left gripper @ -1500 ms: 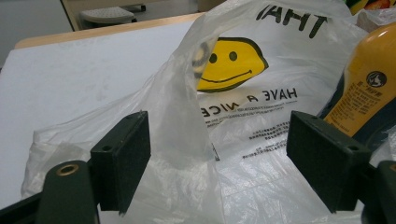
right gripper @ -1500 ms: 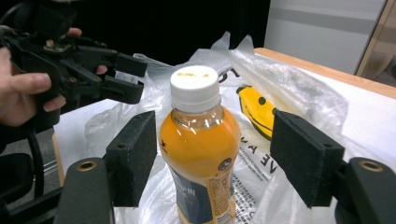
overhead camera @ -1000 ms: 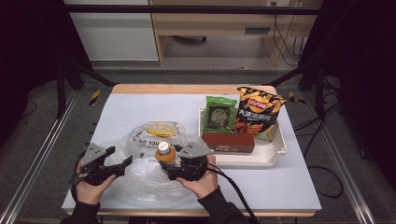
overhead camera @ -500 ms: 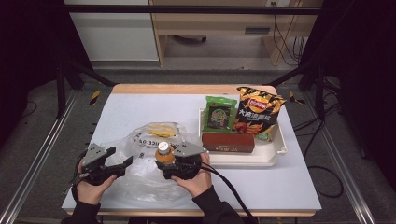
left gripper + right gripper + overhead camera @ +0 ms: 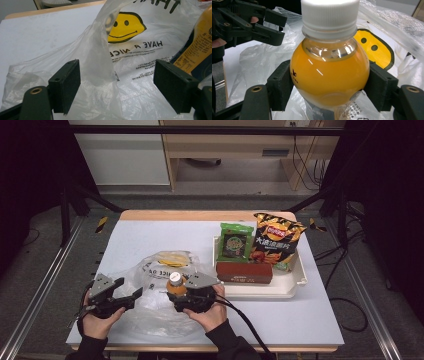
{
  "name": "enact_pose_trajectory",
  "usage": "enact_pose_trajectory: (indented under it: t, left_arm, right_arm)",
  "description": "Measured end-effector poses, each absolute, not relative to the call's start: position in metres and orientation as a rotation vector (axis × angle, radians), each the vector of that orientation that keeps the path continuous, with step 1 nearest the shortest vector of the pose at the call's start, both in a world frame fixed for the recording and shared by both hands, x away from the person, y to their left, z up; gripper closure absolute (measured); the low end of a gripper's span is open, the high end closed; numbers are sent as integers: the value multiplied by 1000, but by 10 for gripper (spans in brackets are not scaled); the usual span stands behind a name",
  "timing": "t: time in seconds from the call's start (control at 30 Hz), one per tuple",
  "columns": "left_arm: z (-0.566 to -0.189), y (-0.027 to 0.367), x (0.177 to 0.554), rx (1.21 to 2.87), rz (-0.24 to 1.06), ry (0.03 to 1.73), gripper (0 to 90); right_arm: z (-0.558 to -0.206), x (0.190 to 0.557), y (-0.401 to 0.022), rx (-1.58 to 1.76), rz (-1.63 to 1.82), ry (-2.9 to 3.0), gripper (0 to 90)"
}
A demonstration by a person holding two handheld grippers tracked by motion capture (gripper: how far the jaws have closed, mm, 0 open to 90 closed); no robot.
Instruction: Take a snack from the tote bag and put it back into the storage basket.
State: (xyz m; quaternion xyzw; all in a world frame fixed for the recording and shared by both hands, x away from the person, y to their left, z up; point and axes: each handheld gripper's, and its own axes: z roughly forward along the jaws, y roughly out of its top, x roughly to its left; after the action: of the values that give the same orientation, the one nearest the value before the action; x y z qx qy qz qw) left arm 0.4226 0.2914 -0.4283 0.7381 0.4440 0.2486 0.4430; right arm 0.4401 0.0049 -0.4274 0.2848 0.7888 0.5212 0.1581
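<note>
A small bottle of orange juice with a white cap stands upright between the pads of my right gripper, which is shut on its body. In the high view the bottle and right gripper are over a crumpled clear plastic bag with a yellow smiley face. My left gripper is at the bag's left side. Its jaws stand open, with a raised fold of the bag loose between the pads of the left gripper.
A white tray at the right holds a green snack packet, a dark crisp bag and a brown box. Bare grey-white tabletop lies behind the bag.
My right hand has shifted a little to the left with the bottle held. The left gripper has hardly moved.
</note>
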Motion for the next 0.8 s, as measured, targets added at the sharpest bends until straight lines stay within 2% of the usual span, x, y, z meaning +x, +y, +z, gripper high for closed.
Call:
enact_pose_trajectory:
  t: [0.27, 0.8]
  left_arm:
    - [-429, 291, 423, 1829, 619, 1104, 214]
    - [-429, 290, 423, 1836, 617, 1100, 214]
  right_arm:
    - [-416, 436, 0, 809, 1520, 2260, 305]
    - [-362, 423, -7, 754, 1612, 2195, 304]
